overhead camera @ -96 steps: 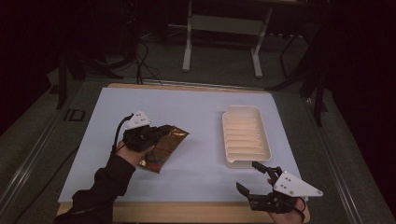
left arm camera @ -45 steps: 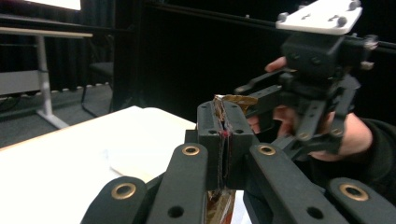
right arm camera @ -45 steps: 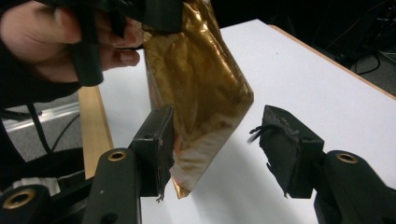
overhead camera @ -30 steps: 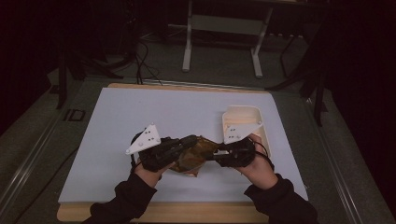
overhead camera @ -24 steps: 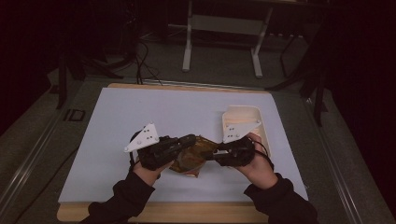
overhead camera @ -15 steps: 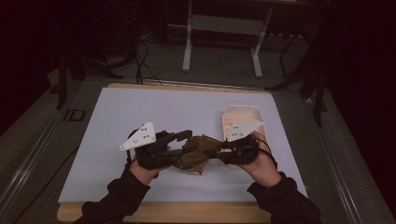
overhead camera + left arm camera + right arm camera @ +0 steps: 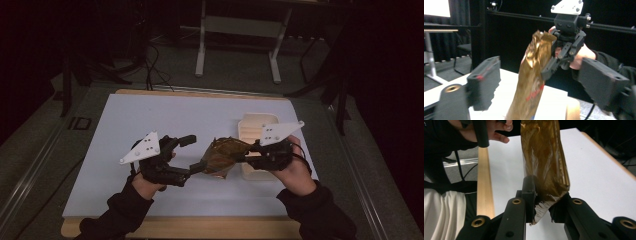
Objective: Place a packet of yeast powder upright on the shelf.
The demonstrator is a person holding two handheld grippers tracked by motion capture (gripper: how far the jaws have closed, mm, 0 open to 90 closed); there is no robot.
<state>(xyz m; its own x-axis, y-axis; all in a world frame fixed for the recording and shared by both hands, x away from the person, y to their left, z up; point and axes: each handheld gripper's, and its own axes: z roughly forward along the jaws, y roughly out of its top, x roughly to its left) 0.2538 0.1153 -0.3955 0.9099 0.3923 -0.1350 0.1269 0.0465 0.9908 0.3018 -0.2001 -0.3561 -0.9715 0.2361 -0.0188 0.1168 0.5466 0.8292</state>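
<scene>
**Legible markings: none confirmed**

The gold foil bag [image 7: 532, 82] carries red print on its lower face in the left gripper view. The print is blurred and curved with the crumpled foil; no letter or word can be made out. A small blue patch sits below it at the bag's bottom edge, also unreadable. In the high view and the right gripper view the bag's surface shows glare and creases only, with no characters. The grey plate on the right gripper [image 7: 566, 6] bears screw holes, no writing. A dark rectangular mark [image 7: 79, 123] lies on the floor beside the table's left edge; too small to read.
</scene>
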